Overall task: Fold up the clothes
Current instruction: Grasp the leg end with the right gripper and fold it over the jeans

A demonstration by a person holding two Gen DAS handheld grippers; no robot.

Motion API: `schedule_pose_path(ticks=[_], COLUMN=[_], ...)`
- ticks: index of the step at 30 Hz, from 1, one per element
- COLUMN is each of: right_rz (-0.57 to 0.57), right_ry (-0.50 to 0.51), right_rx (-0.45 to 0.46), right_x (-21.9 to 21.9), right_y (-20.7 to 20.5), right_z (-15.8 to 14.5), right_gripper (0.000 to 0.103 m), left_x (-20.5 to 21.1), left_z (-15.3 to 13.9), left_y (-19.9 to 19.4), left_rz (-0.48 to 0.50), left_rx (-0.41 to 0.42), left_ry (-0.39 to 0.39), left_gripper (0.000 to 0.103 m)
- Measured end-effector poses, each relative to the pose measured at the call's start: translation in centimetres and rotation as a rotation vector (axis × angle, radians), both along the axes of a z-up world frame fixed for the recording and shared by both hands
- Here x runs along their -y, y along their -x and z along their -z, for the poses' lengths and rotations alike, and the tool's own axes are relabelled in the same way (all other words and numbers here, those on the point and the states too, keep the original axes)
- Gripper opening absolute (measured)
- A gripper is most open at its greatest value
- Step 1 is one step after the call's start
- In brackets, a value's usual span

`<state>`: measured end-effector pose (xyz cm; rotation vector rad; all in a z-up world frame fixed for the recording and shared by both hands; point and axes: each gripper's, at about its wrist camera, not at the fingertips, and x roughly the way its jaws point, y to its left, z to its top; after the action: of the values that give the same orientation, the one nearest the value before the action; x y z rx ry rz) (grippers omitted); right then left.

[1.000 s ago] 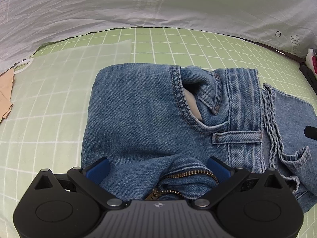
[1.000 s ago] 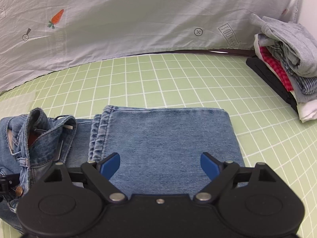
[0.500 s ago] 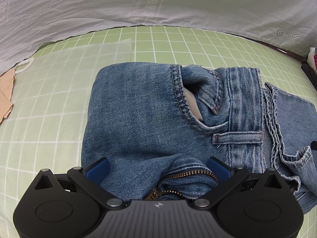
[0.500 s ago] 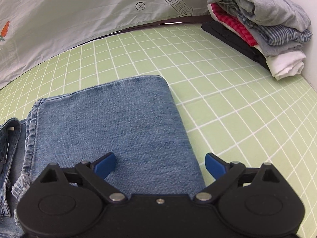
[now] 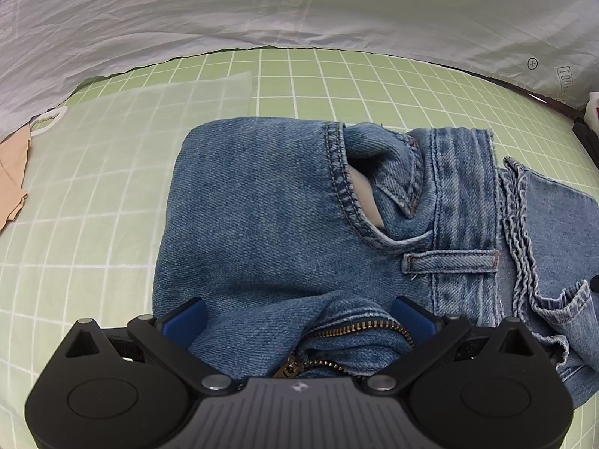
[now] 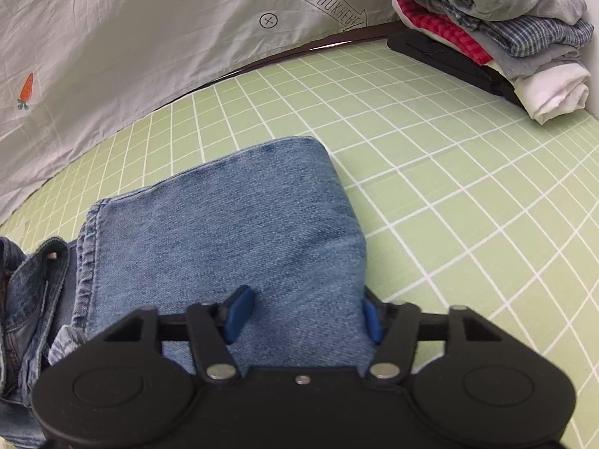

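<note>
Jeans (image 5: 269, 224) lie part-folded on green grid mat (image 6: 468, 194), legs doubled over. Right gripper (image 6: 303, 312) jaws just closing, pinching folded leg edge. Left gripper (image 5: 299, 321) spread wide over zipper, gripping nothing. Final fold remains; finished stack (image 6: 494, 26) waits at far corner.

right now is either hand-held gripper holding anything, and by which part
The right hand-held gripper pinches the jeans at the folded legs' near edge; the left holds nothing.
</note>
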<state>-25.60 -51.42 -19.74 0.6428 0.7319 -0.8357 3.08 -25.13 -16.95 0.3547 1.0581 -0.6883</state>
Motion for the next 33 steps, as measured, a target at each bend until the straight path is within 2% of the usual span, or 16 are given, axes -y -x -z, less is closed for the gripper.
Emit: schedule_pose_path(ticks=[1, 2, 4, 6, 11, 18, 22, 29, 33], right_rz=[-0.001, -0.001, -0.028, -0.065, -0.124, -0.245, -0.293, -0.382, -0.432], right_ry=[-0.024, -0.04, -0.01, 0.02, -0.003, 0.002, -0.013, -0.093, -0.089], right_rx=[0.028, 0.041, 0.019, 0.015, 0.086, 0.127, 0.182, 0.227, 0.154], right_x=[0.2, 0.2, -0.4, -1.2, -2.8, -7.8, -10.6, -15.3, -18.1], right_y=[0.3, 0.3, -0.3, -1.2, -3.0, -7.5, -10.0, -16.6, -21.0], right_z=[-0.2, -0.5, -1.7, -3.4, -7.1, -10.6, -12.4, -12.3, -10.3], right_gripper=[0.026, 0.023, 0.02, 0.019, 0.017, 0.017, 0.017, 0.016, 0.016], left_x=[0.1, 0.3, 0.5, 0.6, -0.3, -3.5, -5.4, -10.1, -11.6], left_z=[-0.1, -0.3, -1.0, -2.1, -5.0, -7.9, -7.6, -5.5, -4.4], left_y=[0.0, 0.0, 0.2, 0.6, 1.3, 0.6, -0.2, -2.7, -4.1], left_rz=[-0.001, -0.001, 0.011, 0.043, 0.068, 0.062, 0.066, 0.027, 0.012], left_rx=[-0.001, -0.002, 0.012, 0.051, 0.121, 0.147, 0.186, 0.123, 0.096], left_ry=[-0.011, -0.023, -0.042, -0.043, -0.001, 0.065, 0.01, -0.016, -0.034], left_gripper=[0.103, 0.103, 0.102, 0.101, 0.101, 0.102, 0.102, 0.102, 0.102])
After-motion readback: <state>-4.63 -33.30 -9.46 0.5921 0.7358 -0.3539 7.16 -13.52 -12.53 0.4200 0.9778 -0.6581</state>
